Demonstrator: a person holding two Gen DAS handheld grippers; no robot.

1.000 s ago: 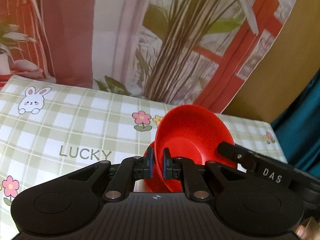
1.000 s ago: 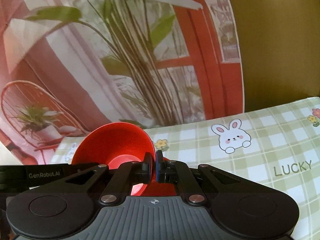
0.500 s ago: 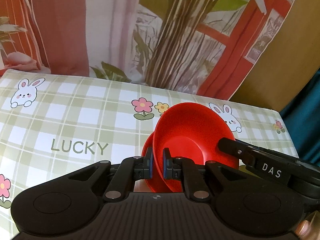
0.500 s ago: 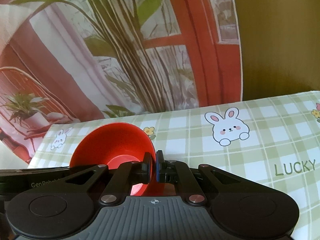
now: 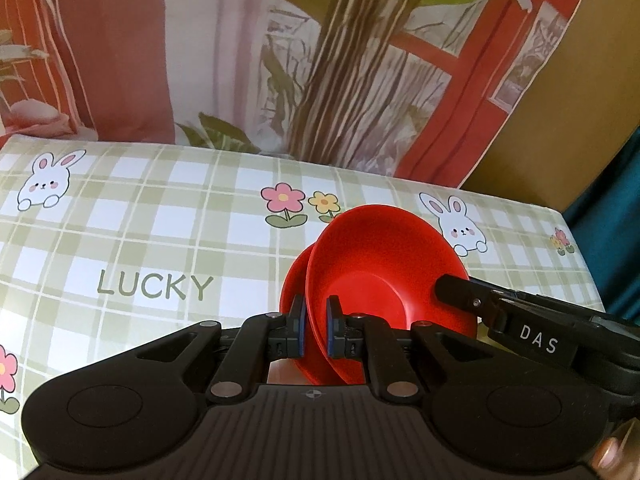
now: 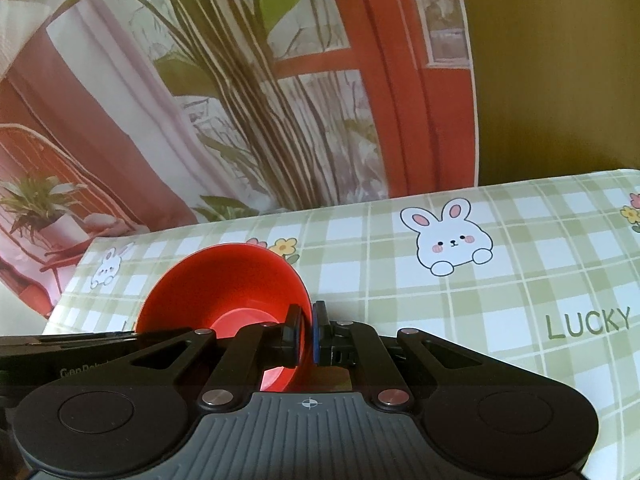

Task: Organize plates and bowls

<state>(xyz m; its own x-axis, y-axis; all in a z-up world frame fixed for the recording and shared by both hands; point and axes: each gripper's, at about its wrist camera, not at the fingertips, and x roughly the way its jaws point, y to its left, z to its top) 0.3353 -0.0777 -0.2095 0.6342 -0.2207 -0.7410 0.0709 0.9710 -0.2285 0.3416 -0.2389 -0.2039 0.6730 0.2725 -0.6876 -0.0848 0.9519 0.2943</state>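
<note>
In the left wrist view, going from the left, the checked tablecloth (image 5: pixel 160 240) runs out bare past its printed rabbit and the word LUCKY, and the left gripper (image 5: pixel 314 330) stands low in the middle with its blue pads nearly together, pinched on the near rim of a red bowl (image 5: pixel 384 264); the bowl tips up on edge with its hollow turned toward the right, and a second red rim (image 5: pixel 294 280) shows just behind it on the left, so there may be two bowls nested, though I cannot tell for sure; further right, the right gripper (image 5: pixel 452 292) comes in from the side and meets the opposite rim; in its own view the right gripper (image 6: pixel 306 334) is likewise almost closed on the bowl's edge, the red bowl (image 6: pixel 228 280) lying to its left with the hollow facing the camera and the cloth (image 6: pixel 480 280) open to the right; the bowl is thus held between the two tools, one on each side of the rim, above the near part of the table, and whether its lower edge touches the cloth is hidden by the gripper bodies; it looks like smooth, glossy plastic, shallow and flared with a flat round base; the coming move, I judge, turns on levelling it so that the base faces down before either side lets go.
</note>
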